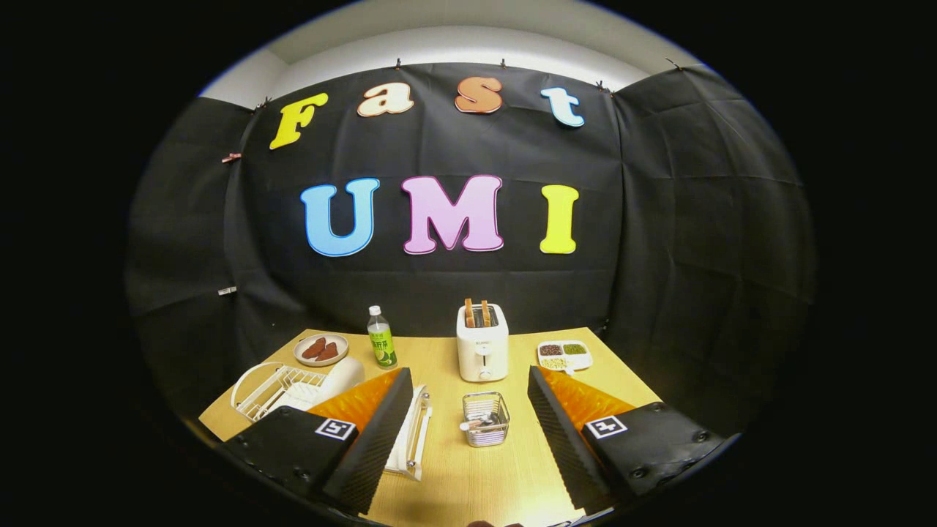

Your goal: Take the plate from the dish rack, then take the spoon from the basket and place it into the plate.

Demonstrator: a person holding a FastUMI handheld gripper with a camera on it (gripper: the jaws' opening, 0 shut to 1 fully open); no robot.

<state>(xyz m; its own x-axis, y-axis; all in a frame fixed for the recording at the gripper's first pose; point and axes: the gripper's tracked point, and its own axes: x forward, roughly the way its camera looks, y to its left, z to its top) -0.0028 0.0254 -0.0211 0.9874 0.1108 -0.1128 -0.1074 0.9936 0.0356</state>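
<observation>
the gripper [468,432] hangs above the near edge of a yellow wooden worktop [454,476], its two fingers spread wide apart and grasping nothing. the small wire mesh basket [485,419] stands on the worktop between the fingers, with the handle of the metal spoon [474,422] lying inside it. beyond the basket, a white two-slot toaster [482,342] holds two slices of toast. left of the basket, partly behind the left finger, sits the white wire dish rack [274,388] with the pale round plate [344,377] leaning in it. beyond the rack are a small round dish with brown pieces [320,349] and a green-labelled plastic bottle [381,337]. right of the toaster lies a white divided tray of beans [564,354]. black cloth [695,219] walls the booth under a pale ceiling [468,29].
</observation>
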